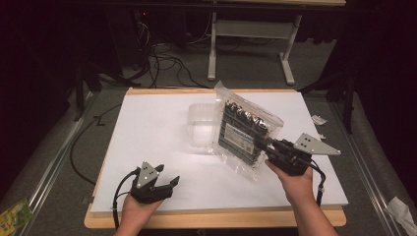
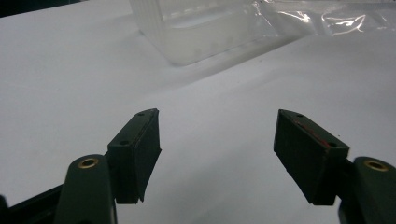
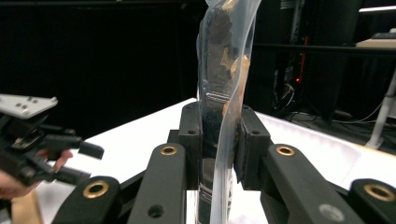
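R gripper (image 1: pixel 269 146): fingers (image 3: pixel 190 140) clamped on the clear plastic bag (image 1: pixel 246 130) of dark packed goods, gripping its near edge. Bag is lifted and tilted, its lower corner just above the white tabletop (image 1: pixel 157 142). In the right gripper view the bag (image 3: pixel 219 84) stands upright between the fingers, film pinched flat.

L gripper (image 1: pixel 158 186): fingers (image 2: pixel 140 149) apart, nothing between them, low over the tabletop and pointing toward the clear plastic tray (image 2: pixel 196 32) ahead of them; the tray (image 1: pixel 200 123) sits just beside the bag's far-left side.

Step in hand, est.: carrying the bag clear of the tray. To do well: keep the pinch firm, film is slick and contents look heavy; lift w/o swinging; L hand could steady the tray or the bag's free edge.

Pose: R forearm comes in low, wrist roughly level, gripper aimed fwd-left. L hand rests near the tabletop's near edge, gripper roughly level.
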A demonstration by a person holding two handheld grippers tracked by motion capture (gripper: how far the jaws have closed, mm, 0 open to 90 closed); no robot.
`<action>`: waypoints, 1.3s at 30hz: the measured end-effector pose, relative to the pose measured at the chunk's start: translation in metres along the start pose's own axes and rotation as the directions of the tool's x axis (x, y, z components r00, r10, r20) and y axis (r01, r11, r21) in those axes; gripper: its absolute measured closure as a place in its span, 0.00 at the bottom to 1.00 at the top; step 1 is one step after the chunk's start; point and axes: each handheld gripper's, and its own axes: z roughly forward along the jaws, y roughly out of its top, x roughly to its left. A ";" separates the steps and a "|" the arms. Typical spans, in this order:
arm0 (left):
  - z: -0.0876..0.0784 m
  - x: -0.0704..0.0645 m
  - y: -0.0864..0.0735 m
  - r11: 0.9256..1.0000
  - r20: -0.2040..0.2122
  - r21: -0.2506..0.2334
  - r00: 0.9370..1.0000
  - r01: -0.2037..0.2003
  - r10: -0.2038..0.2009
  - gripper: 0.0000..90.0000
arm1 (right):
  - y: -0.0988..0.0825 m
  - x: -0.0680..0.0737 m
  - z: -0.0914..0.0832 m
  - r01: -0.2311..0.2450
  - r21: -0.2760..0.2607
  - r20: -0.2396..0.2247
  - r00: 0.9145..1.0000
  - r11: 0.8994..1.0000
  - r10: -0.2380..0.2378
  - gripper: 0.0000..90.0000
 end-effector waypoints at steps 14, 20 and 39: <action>-0.001 0.001 0.002 1.000 0.009 -0.013 1.000 0.000 0.001 0.36 | 0.025 -0.008 0.022 0.006 -0.041 0.054 0.999 0.999 -0.004 0.85; 0.000 0.001 0.002 1.000 0.014 -0.010 1.000 -0.008 0.008 0.36 | 0.035 -0.014 0.037 0.026 -0.030 0.079 0.997 0.999 -0.024 0.85; -0.002 0.005 0.003 1.000 0.004 -0.021 1.000 -0.010 0.010 0.36 | 0.045 -0.032 0.087 0.059 -0.001 0.102 0.993 0.998 -0.059 0.85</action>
